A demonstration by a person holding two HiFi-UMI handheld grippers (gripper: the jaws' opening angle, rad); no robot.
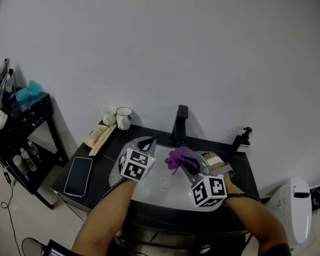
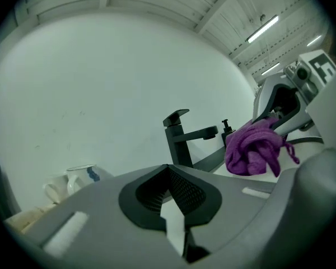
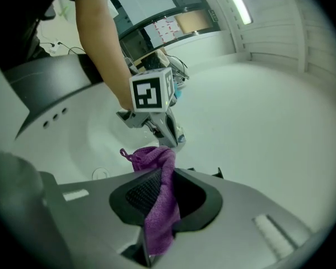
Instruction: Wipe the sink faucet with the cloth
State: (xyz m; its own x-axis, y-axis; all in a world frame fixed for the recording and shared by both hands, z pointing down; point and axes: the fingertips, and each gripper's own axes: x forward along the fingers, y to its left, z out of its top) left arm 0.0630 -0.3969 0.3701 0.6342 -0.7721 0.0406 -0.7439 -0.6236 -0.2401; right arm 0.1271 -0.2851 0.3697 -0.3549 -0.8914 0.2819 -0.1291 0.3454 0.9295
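We hold one purple terry cloth (image 1: 177, 158), bunched with a loose loop, clamped in the right gripper's (image 1: 188, 163) jaws over the white sink (image 1: 149, 188), near the matte black faucet (image 1: 179, 125). Our left gripper's (image 1: 145, 144) jaws sit together, empty.

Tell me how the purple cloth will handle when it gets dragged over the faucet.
Probably floppy: the purple cloth hangs in loose folds from the right gripper. Likely light, since a pinch on one part holds it all up. It should drape around the faucet rather than slide stiffly.
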